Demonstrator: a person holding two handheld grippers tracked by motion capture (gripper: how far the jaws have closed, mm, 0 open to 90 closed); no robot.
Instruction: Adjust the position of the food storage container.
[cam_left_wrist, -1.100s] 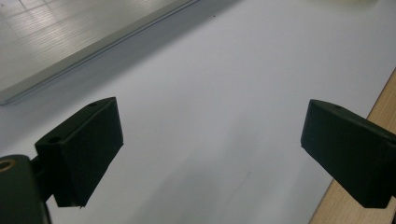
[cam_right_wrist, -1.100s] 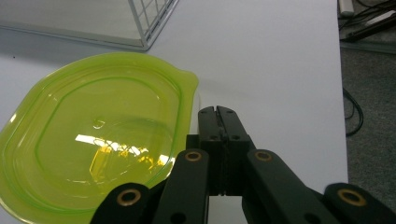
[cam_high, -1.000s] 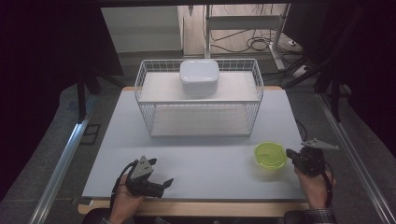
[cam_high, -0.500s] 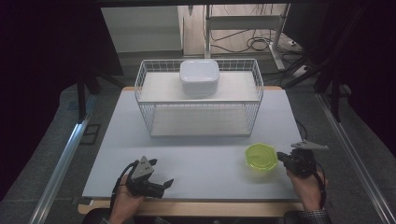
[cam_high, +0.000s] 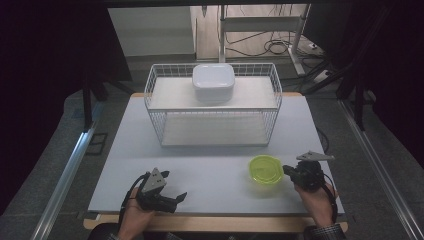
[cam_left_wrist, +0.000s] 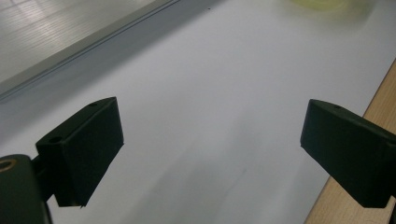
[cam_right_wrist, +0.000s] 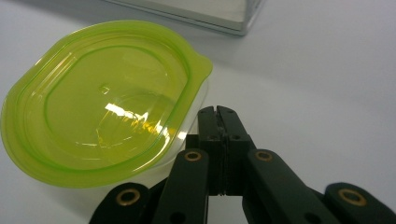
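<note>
Right gripper view: right gripper (cam_right_wrist: 217, 111) jaws pressed together, nothing between — tips just beside rim of green-lidded container (cam_right_wrist: 102, 116), contact unclear. Container (cam_high: 266, 169) on white table (cam_high: 210, 165), front right, near wire rack (cam_high: 212, 107). Left gripper (cam_left_wrist: 210, 154) wide open, empty.

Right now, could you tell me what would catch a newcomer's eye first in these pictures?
The bright green container stands out, sitting on the pale table near its front right, with the right tool shut and right beside it. Behind, a white wire basket carries a white lidded box on top. The left tool rests open at the front left.
</note>
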